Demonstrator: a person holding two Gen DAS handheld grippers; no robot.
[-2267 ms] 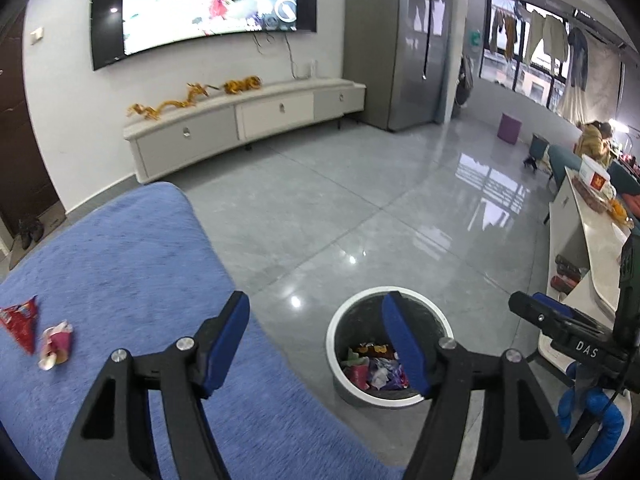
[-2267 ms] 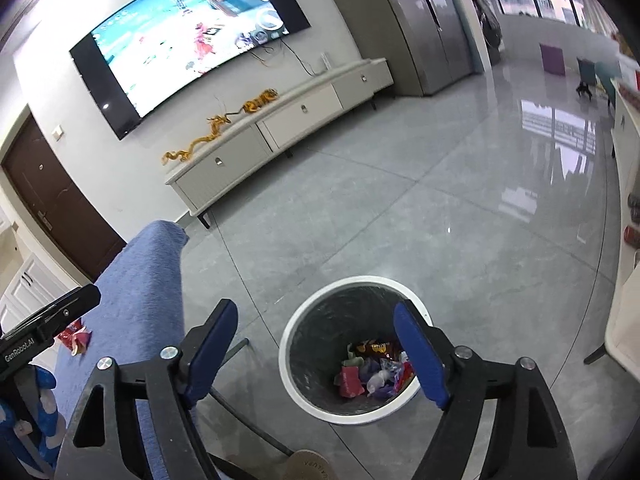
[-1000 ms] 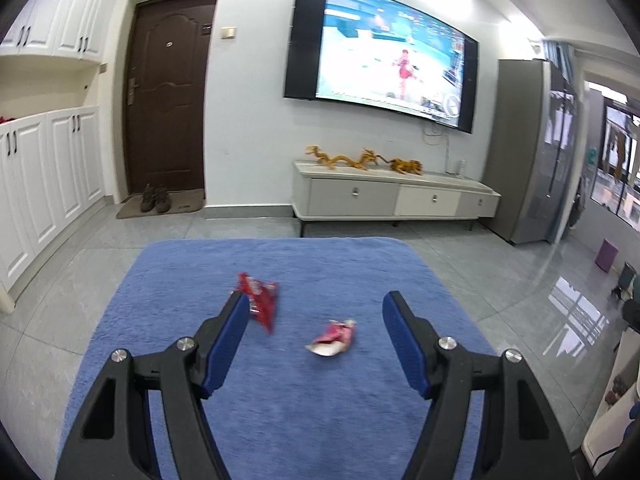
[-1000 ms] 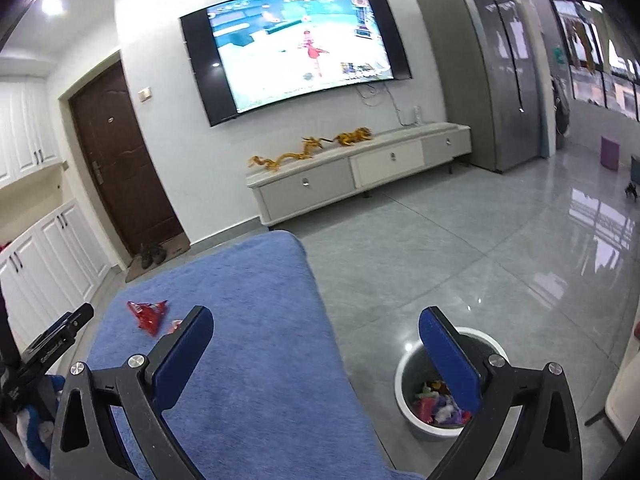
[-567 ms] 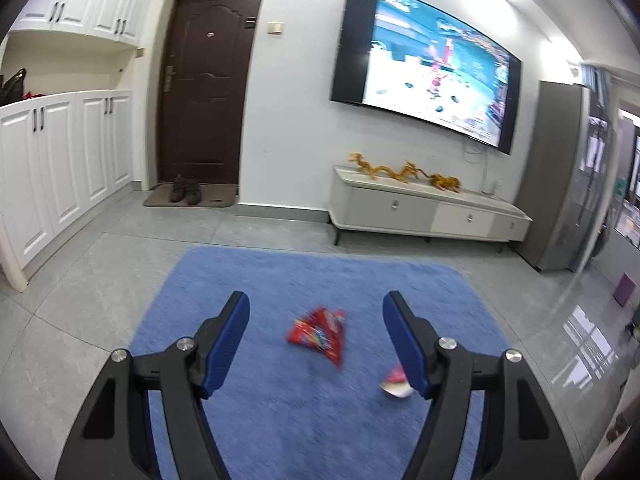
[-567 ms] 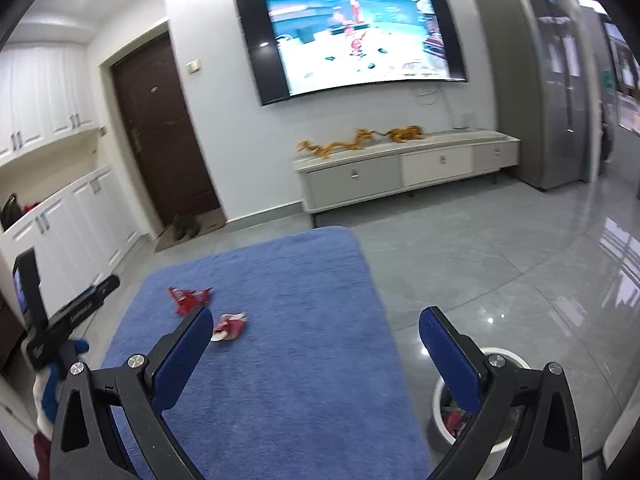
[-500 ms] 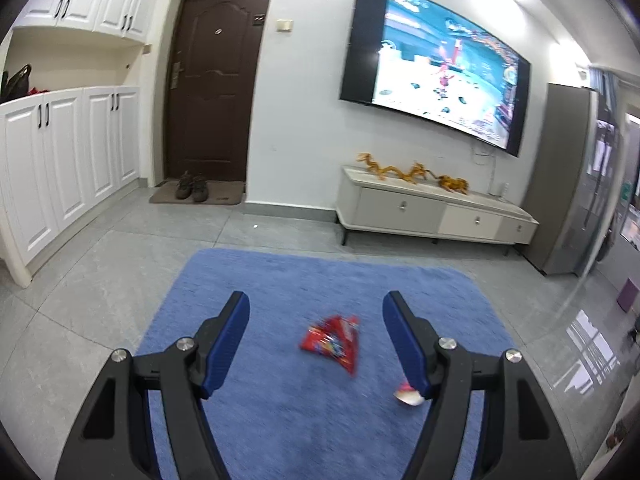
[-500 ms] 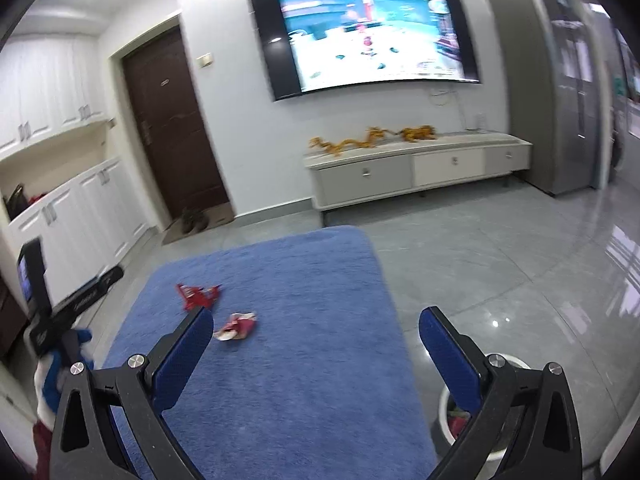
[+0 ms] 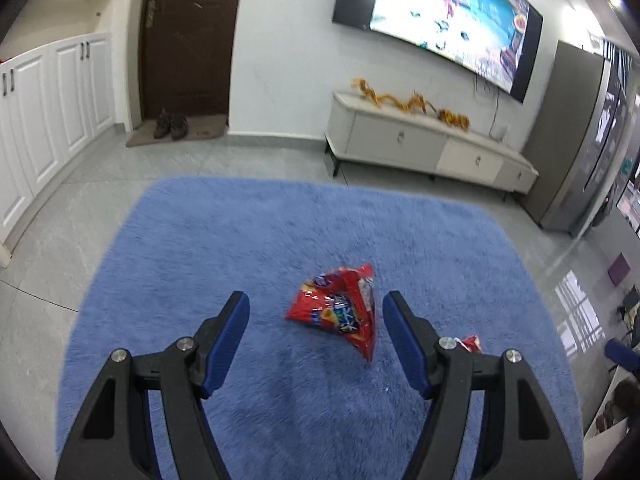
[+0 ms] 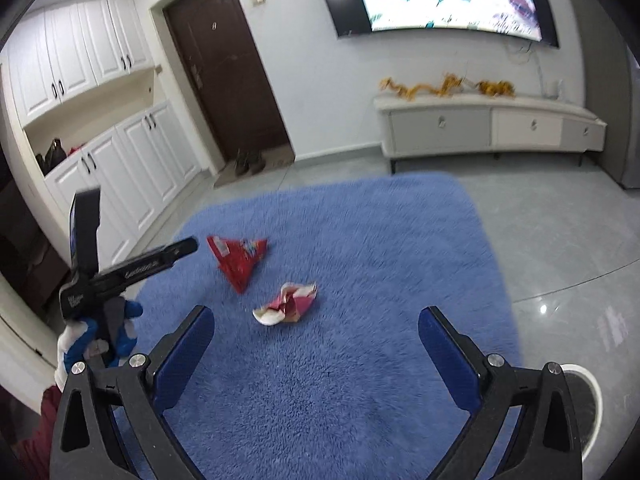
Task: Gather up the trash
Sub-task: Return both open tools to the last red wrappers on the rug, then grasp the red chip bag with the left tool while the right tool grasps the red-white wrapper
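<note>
Two wrist views look down on a blue rug (image 9: 280,240) in a living room; the rug is the landmark for every place given here.

Left first. The left gripper (image 9: 316,338), which a moment ago faced the white bin beside the rug, has swung round and dropped toward the rug's middle. Its jaws stand apart and hold nothing. A red snack bag (image 9: 340,312) lies flat on the rug between and just ahead of the fingertips, not touched.

Further right on the rug, just beside the bag, lies a crumpled wrapper (image 10: 288,304), red and white. The right gripper (image 10: 316,354) has also turned from the bin and come down over the rug, jaws wide and empty, the wrapper just ahead of its left finger.

At the rug's right edge, the bin (image 10: 592,392) shows only its white rim.

Judged from this, both pieces remain uncollected, and each gripper now lines up on one for a pickup.
</note>
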